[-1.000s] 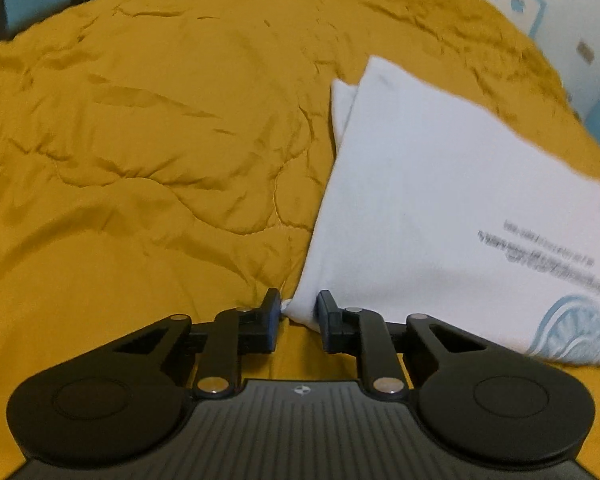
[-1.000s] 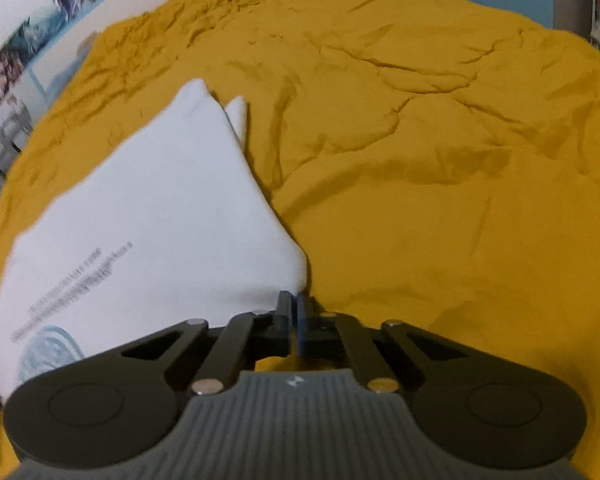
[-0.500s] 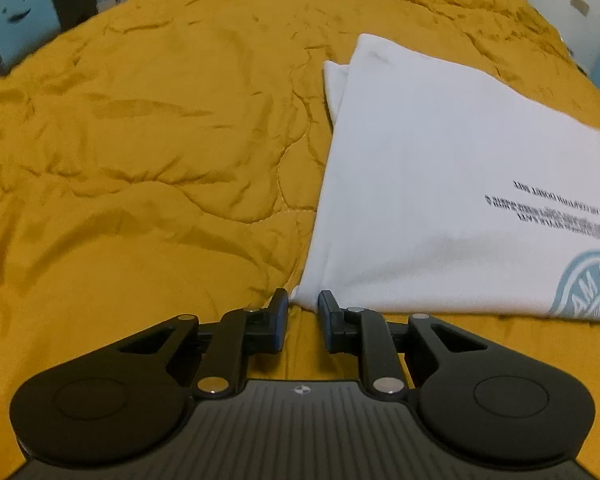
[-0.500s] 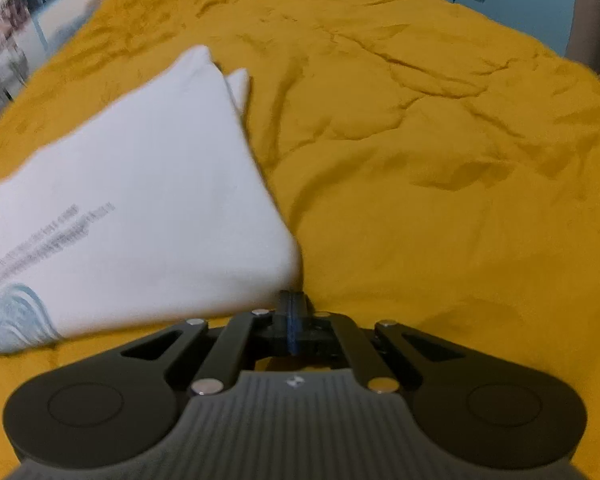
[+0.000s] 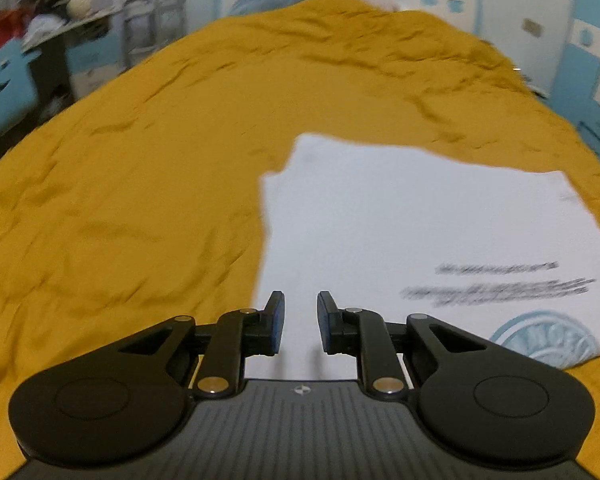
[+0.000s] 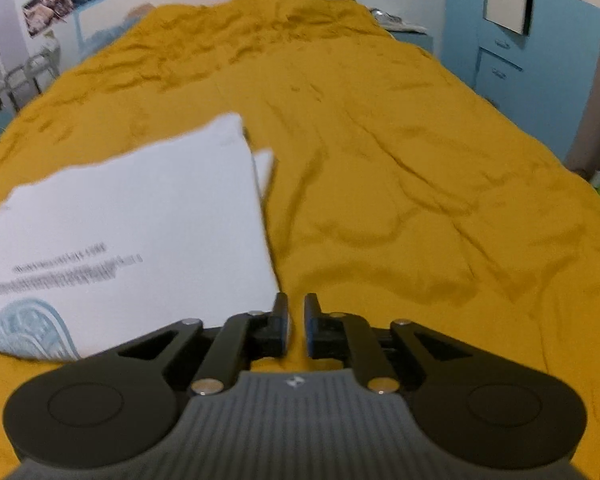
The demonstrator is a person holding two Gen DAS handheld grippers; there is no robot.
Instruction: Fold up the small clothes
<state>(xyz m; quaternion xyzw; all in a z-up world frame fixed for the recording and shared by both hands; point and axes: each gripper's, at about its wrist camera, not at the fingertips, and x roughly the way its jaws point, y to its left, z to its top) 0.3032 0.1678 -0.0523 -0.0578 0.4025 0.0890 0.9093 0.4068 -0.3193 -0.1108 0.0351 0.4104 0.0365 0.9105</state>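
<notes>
Hovering left gripper (image 5: 299, 312) tilted over shirt (image 5: 412, 220), jaws apart

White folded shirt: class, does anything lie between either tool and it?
Nothing visible does. The white folded shirt lies bare on the yellow bedspread, directly ahead of the left tool and beside the right tool.

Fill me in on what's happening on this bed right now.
A person holding a gripper in each hand is folding small clothes on a bed with a mustard-yellow cover. A white T-shirt with printed text and a blue round logo lies folded flat into a rectangle. The left gripper hangs open over the shirt's near edge, gripping nothing. The right gripper, whose jaws have just been opening, stands beside the shirt's corner with nothing between them.
</notes>
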